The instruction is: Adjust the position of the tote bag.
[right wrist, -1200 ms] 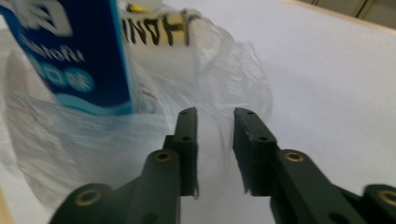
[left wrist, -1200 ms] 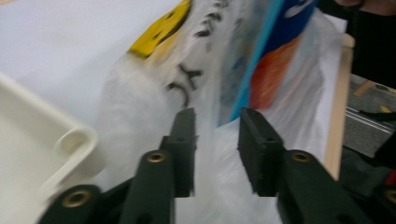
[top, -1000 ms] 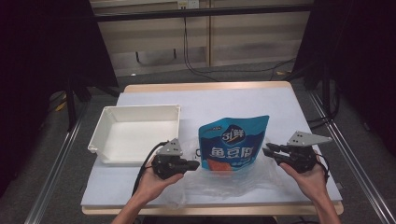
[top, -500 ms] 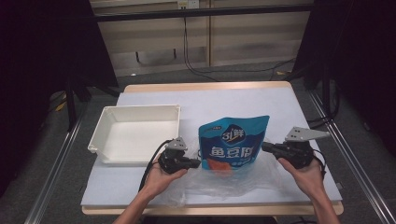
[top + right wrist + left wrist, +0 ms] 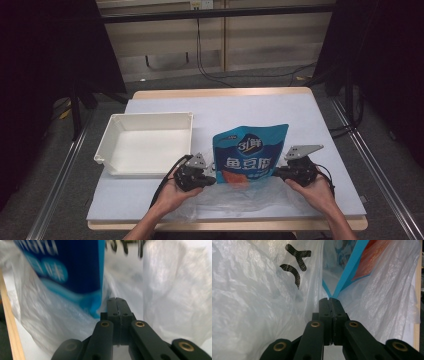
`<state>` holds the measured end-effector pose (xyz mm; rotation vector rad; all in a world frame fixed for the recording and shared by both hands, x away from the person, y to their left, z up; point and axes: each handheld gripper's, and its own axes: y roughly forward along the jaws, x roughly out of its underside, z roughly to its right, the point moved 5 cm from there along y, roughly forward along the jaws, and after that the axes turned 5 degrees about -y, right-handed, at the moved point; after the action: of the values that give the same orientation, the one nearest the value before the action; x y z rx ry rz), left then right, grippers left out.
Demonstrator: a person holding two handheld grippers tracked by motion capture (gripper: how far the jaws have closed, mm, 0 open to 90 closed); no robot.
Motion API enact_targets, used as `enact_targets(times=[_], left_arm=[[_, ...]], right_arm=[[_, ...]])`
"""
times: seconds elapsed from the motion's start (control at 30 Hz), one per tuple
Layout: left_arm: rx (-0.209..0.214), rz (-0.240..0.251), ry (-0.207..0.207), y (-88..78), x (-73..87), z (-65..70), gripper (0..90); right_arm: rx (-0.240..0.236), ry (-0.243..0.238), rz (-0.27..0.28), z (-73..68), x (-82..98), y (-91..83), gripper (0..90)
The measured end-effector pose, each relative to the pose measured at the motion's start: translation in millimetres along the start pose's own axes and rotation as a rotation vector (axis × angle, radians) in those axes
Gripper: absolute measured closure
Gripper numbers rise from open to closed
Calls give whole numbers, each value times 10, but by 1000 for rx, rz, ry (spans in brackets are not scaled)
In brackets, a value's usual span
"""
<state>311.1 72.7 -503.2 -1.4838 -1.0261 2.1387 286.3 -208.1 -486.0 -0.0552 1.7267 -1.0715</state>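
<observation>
1. Looking down from the high view, we found a blue snack pouch (image 5: 250,155) lying on the pale sheet that covered the table (image 5: 220,102), its lower end inside a clear plastic bag (image 5: 235,197) spread toward the near edge.
2. We saw the left gripper (image 5: 212,179) at the bag's left side, just beside the pouch's lower left corner, and the right gripper (image 5: 276,173) at the bag's right side, by the pouch's lower right corner.
3. In the left gripper view, we found the left gripper's (image 5: 329,300) jaws pressed flat together, with the thin film of the bag (image 5: 257,302) gathered right at their tips. The grip seemed to be on that film, though the pinched layer itself was too thin for us to make out. The pouch's (image 5: 352,267) blue edge stood just beyond.
4. In the right gripper view, we found the right gripper's (image 5: 117,299) jaws closed against each other too, having just come together. Bag film (image 5: 172,290) lay around the tips, and the pouch (image 5: 75,267) hung blurred just to their left.
5. We noted a white tray (image 5: 150,120) standing left of the pouch, apart from the bag.
</observation>
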Motion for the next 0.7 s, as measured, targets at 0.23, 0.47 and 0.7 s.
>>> enact_targets(times=[0.23,0.47,0.7], left_arm=[[-54,-104,70,10,53,56,883],[-73,-159,94,-151,175,3,890],[-89,-174,101,-234,245,-32,900]], right_arm=[[40,-59,-111,-16,152,137,900],[98,-110,-189,12,259,45,900],[137,-165,-256,19,309,-40,900]])
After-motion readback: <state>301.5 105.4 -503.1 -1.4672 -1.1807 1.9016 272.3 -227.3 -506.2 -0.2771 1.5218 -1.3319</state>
